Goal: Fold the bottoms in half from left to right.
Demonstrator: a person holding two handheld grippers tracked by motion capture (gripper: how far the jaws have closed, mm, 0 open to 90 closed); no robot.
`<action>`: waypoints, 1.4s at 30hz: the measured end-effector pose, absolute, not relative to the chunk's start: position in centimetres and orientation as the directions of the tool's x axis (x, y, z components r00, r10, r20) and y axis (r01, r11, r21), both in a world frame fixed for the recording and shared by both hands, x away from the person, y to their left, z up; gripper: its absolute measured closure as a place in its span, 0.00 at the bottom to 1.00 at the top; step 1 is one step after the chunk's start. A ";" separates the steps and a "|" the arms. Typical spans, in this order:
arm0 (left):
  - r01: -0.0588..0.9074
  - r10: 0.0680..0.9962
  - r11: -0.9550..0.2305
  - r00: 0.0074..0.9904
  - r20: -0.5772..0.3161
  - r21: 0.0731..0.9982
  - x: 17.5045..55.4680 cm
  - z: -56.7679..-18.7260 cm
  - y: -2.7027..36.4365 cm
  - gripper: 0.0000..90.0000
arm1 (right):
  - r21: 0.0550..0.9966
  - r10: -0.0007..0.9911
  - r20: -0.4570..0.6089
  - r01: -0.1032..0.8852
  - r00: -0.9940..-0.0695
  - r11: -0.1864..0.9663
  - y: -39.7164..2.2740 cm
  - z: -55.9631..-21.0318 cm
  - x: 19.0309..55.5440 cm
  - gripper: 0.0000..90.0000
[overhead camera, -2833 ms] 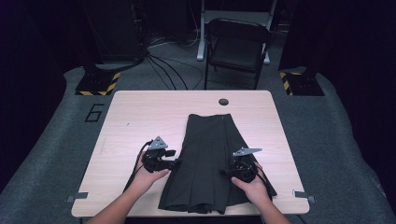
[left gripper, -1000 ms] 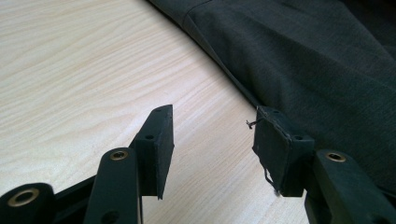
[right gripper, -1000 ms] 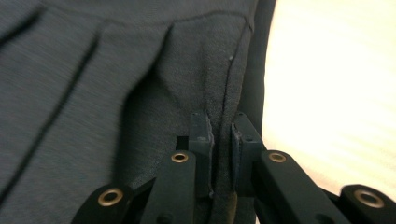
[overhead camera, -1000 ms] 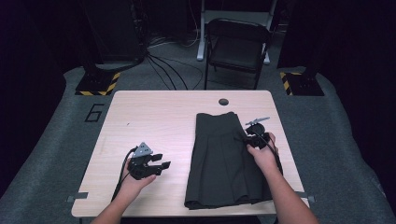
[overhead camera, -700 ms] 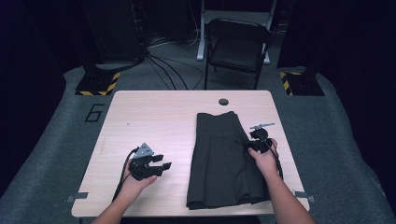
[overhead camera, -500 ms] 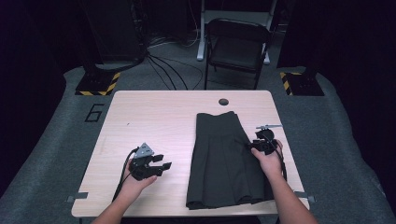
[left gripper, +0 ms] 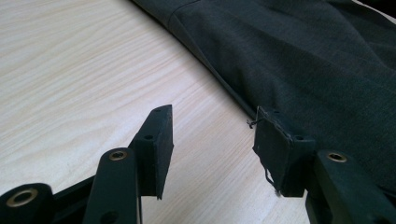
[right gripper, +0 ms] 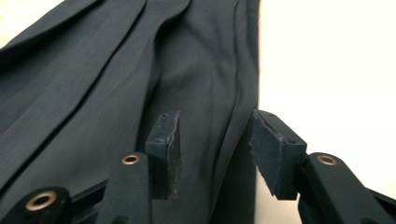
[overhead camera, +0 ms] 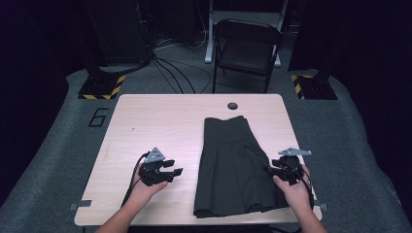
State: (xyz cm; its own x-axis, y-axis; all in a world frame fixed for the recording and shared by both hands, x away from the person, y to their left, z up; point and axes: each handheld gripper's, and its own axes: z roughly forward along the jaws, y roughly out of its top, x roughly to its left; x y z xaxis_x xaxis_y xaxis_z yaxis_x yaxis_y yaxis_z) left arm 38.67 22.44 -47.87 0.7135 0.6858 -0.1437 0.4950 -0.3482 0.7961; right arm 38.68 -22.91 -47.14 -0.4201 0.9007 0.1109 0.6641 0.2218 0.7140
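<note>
A dark grey pleated skirt lies flat on the pale wooden table, toward its right half, with the waistband pointing to the far edge. The right gripper hovers at the skirt's right edge, jaws wide apart and empty, one jaw over the cloth and one near the border. The left gripper waits on bare wood just beside the left edge, also wide and holding nothing. I judge that the step is to take the side edges for a fold. To do it well, each jaw should slide under the hem line, pinch all layers together, and both sides lift evenly.
</note>
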 end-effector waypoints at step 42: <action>0.491 0.657 -0.382 0.740 -0.143 0.783 39.2 -48.4 20.4 0.52 | 0.685 0.914 0.050 0.679 -0.403 0.263 -24.7 -45.6 33.9 0.90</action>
State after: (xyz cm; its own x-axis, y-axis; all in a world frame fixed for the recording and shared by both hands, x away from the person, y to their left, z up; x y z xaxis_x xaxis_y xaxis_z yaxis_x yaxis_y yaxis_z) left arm 39.22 20.44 -48.41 0.7398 0.6574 -0.1434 0.4910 -0.3818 0.7830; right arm 33.88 -24.69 -45.58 -0.4034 0.9137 0.0496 0.6792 0.2627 0.6853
